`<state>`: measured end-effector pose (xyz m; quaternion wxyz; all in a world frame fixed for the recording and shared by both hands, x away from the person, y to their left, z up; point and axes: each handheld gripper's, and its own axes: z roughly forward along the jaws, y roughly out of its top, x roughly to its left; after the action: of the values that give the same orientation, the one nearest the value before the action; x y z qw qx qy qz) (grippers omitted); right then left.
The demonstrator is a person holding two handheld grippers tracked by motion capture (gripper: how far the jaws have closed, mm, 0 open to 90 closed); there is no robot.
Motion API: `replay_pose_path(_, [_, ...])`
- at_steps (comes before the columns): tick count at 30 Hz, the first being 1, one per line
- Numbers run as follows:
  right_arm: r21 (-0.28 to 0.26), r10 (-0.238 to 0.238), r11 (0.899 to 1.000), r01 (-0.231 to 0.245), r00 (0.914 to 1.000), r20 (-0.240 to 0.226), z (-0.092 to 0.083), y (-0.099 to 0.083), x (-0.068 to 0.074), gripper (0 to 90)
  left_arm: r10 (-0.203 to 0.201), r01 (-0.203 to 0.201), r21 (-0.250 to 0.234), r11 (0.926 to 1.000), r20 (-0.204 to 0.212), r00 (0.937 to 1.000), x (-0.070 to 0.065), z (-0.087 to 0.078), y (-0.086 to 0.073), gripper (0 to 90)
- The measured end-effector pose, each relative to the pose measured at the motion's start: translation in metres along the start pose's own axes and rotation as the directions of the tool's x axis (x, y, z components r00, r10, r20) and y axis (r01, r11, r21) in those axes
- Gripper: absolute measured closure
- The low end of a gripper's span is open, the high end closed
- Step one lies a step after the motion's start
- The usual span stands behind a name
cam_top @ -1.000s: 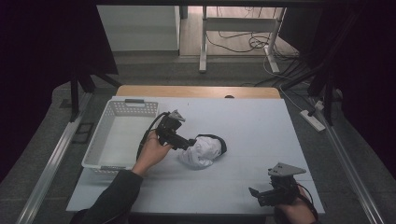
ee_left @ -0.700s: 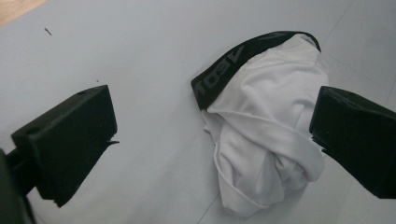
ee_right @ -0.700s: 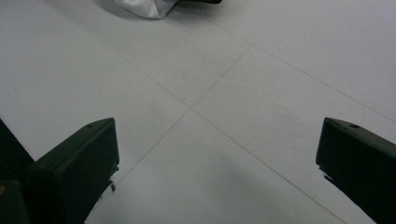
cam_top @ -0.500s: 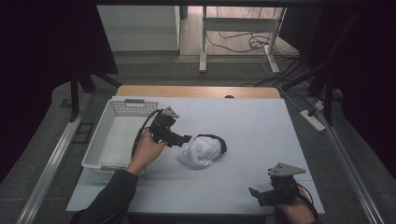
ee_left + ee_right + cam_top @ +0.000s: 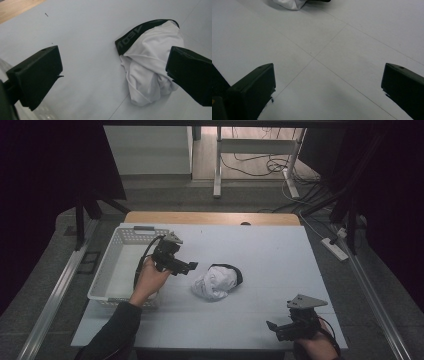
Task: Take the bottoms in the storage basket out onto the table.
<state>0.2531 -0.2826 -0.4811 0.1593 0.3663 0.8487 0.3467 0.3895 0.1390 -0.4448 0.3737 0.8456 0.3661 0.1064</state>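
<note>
A crumpled white garment [image 5: 216, 281] with a black waistband lies near the middle of the table. In the left gripper view the garment [image 5: 147, 67] lies just ahead, between the spread jaws. My left gripper [image 5: 191, 266] is held above the table just left of it, open and empty [image 5: 112, 75], and points toward it. My right gripper [image 5: 272, 326] rests near the front right edge, open [image 5: 327, 87] with bare table between its jaws. In that view, the garment's edge [image 5: 289, 3] is far ahead at the top.
A white plastic basket [image 5: 101, 285] stands at the table's left edge, beside my left hand; its corner [image 5: 42, 113] is in the left gripper view. A wooden strip [image 5: 210, 217] runs along the far edge of the table. Cables lie on the floor beyond.
My left gripper has drawn back leftward from the garment toward the basket. The garment and my right gripper have stayed in place.
</note>
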Motion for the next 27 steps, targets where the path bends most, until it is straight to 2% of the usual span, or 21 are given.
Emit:
replay_pose_path(15, [-0.002, 0.001, 1.000, -0.001, 1.0000, 0.001, 0.000, 0.000, 0.000, 0.0, -0.022, 0.022, -0.011, 0.9997, -0.021, 0.9995, 0.008, -0.010, -0.008, 0.4])
replay_pose_path(27, [-0.003, 0.007, 1.000, -0.007, 1.0000, 0.005, -0.001, 0.000, 0.000, 0.0, -0.039, 0.038, -0.024, 0.9990, -0.019, 0.9991, 0.012, -0.022, -0.017, 0.5])
